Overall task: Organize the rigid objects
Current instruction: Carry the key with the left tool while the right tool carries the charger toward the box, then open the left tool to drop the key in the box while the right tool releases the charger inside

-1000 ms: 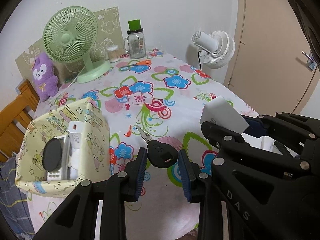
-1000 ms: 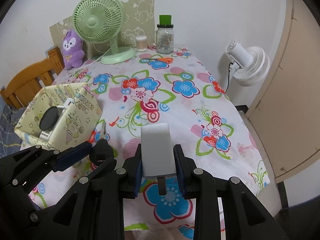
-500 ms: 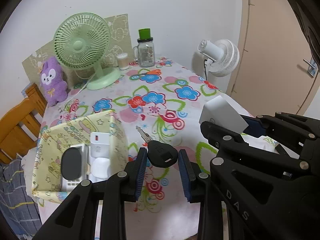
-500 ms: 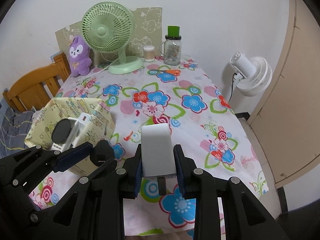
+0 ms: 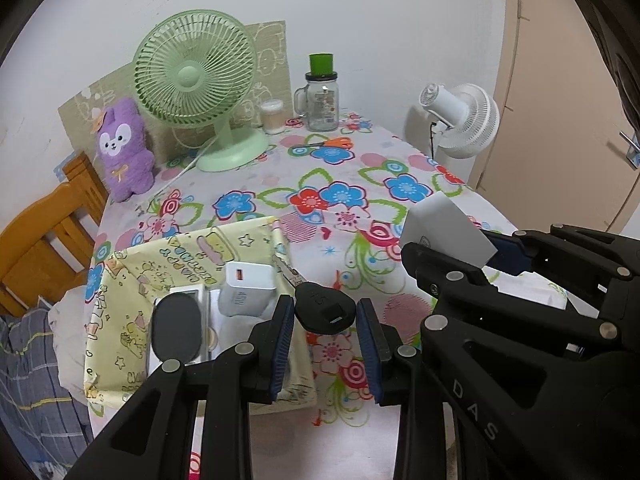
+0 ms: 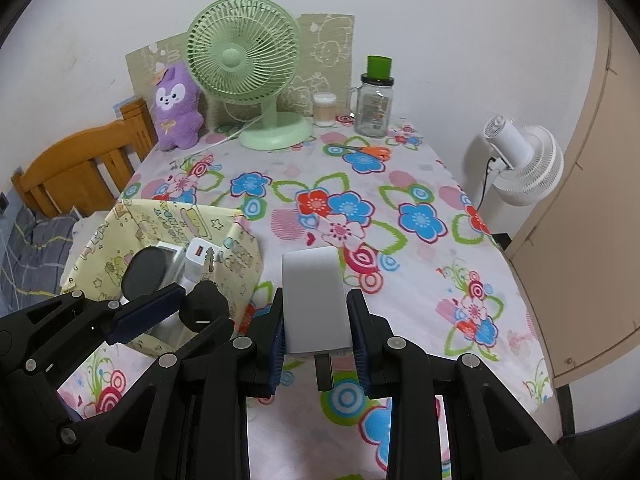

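While the left tongs [image 5: 325, 322] grip the key [image 5: 326, 312] and the right tongs [image 6: 316, 330] clamp the white block [image 6: 314, 300], each should be lowered fully inside the yellow box [image 5: 120, 320] before release.

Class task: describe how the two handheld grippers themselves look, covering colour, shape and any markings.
Both the left gripper and right gripper are matte black plastic, built of angular linkage arms with silver round pivot pins. Each finger carries a dark blue ribbed pad. White letters "DAS" mark the right gripper's body. No cables or sleeves show.

White wall [image 6: 460, 20], beige door [image 5: 560, 100], wooden chair [image 6: 76, 168], floral-clothed table [image 6: 420, 264].
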